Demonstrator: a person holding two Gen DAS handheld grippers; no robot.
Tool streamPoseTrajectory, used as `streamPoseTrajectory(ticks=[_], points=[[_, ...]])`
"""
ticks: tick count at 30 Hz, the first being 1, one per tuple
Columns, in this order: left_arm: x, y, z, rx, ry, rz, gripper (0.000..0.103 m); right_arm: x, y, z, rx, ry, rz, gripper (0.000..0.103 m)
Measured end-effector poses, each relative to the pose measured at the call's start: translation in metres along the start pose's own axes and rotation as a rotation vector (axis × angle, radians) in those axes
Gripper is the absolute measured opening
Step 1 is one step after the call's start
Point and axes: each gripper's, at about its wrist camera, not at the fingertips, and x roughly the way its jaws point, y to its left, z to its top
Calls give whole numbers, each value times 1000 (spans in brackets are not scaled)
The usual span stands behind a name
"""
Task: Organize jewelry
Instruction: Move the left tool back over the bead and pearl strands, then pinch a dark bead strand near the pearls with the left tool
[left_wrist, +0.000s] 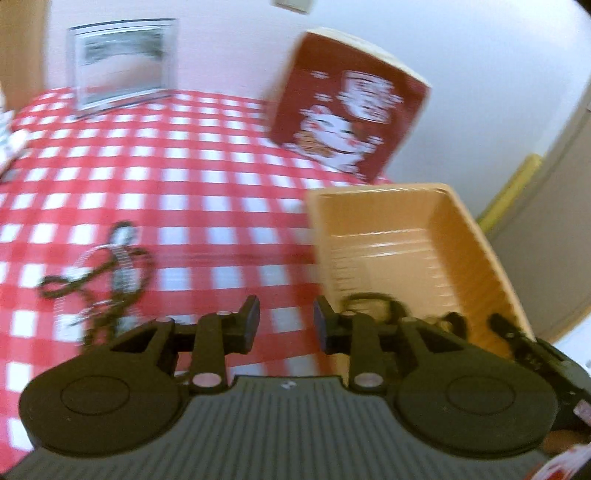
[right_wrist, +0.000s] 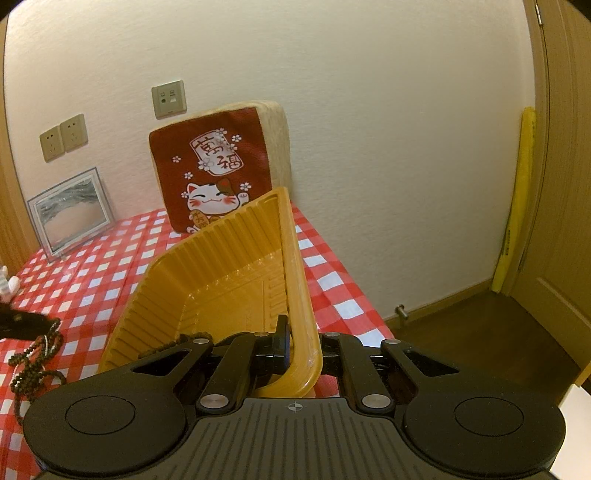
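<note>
A yellow plastic tray sits on the red-checked table; my right gripper is shut on its near right rim and holds it tilted. It also shows in the left wrist view, with a dark bead strand lying inside near its front. A pile of dark bead necklaces and a silvery chain lies on the cloth to the left; it also shows in the right wrist view. My left gripper is open and empty, low over the cloth between the pile and the tray.
A red lucky-cat cushion leans on the wall at the back. A clear picture frame stands at the back left. The table's right edge drops to a wooden floor. A yellow object leans by the door.
</note>
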Motion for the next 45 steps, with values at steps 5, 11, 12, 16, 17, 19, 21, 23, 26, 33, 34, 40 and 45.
streamPoseTrajectory(ticks=[5, 11, 12, 16, 17, 19, 21, 23, 26, 33, 34, 40, 45], points=[[-13, 34, -5, -45, -6, 83, 29, 0, 0, 1, -3, 0, -1, 6], [-27, 63, -12, -86, -8, 154, 32, -1, 2, 1, -6, -1, -6, 6], [-30, 66, -13, -88, -10, 164, 32, -1, 1, 1, -6, -2, -7, 6], [-36, 79, -15, -103, -16, 202, 33, 0, 2, 2, -4, -1, -10, 6], [-38, 83, -16, -109, -16, 211, 33, 0, 2, 2, -5, -1, -11, 6], [-41, 90, -18, -117, -16, 224, 34, 1, 3, 2, -6, -2, -14, 6], [-43, 95, -18, -125, -17, 237, 34, 1, 3, 3, -7, -3, -14, 6], [-43, 100, -19, -129, -19, 246, 35, 1, 4, 3, -8, -3, -14, 6], [-43, 106, -20, -133, -19, 260, 36, 1, 4, 3, -8, -2, -16, 6], [-40, 116, -23, -139, -9, 282, 38, 1, 4, 4, -8, -1, -18, 6], [-39, 118, -23, -138, -8, 284, 38, 1, 4, 4, -9, -1, -18, 6], [-34, 124, -23, -133, 0, 298, 39, 3, 2, 4, -10, 2, -18, 6], [-31, 127, -23, -114, 1, 303, 39, 4, 1, 4, -9, 4, -21, 6]])
